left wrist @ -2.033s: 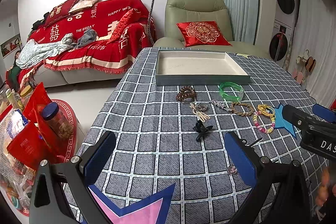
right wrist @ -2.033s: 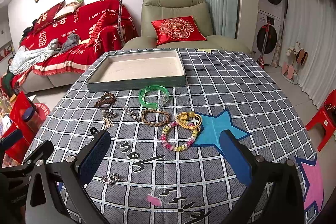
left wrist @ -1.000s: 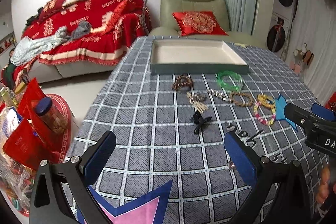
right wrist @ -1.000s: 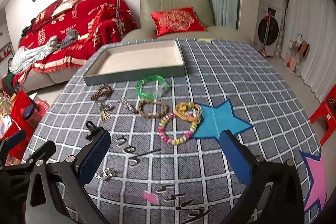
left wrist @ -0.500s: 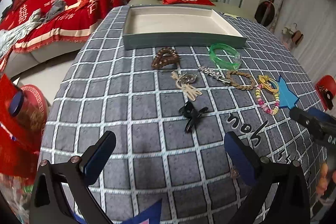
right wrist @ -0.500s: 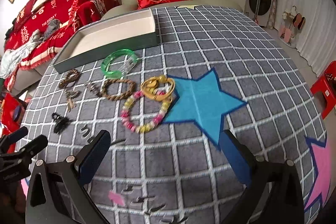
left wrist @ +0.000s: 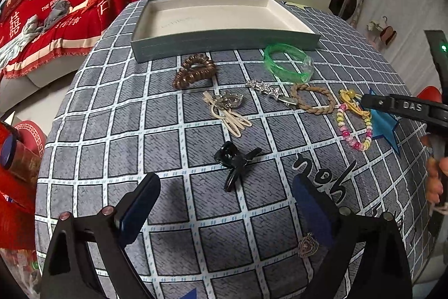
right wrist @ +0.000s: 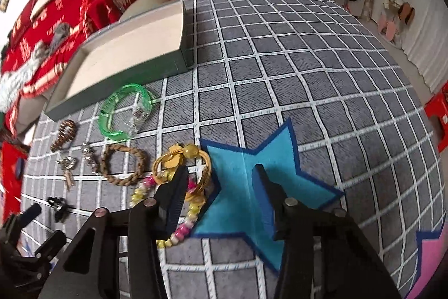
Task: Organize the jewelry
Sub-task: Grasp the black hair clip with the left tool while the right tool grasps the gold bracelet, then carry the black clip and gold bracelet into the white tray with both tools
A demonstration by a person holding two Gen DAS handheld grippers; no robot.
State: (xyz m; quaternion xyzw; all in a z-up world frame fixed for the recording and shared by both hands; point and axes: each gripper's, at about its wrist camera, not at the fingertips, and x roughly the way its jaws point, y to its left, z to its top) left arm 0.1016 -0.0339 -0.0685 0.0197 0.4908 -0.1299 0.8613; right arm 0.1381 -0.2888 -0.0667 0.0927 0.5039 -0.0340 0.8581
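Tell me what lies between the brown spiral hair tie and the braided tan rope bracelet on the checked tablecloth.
In the left wrist view, a silver star-studded hair clip lies between the brown spiral hair tie and the braided tan rope bracelet, its tip near the bracelet.

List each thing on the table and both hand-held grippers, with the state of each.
Tray: empty, on the table.
Green bangle: flat, beside the tray.
Brown coil hair tie: loose on the cloth.
Braided bracelet: flat, untouched.
Yellow cord bracelet: lies under the right fingers.
Bead bracelet: flat.
Black hair clip: ahead of left hand-held gripper.
Left hand-held gripper: open, empty.
Right hand-held gripper: closing, nothing gripped yet.
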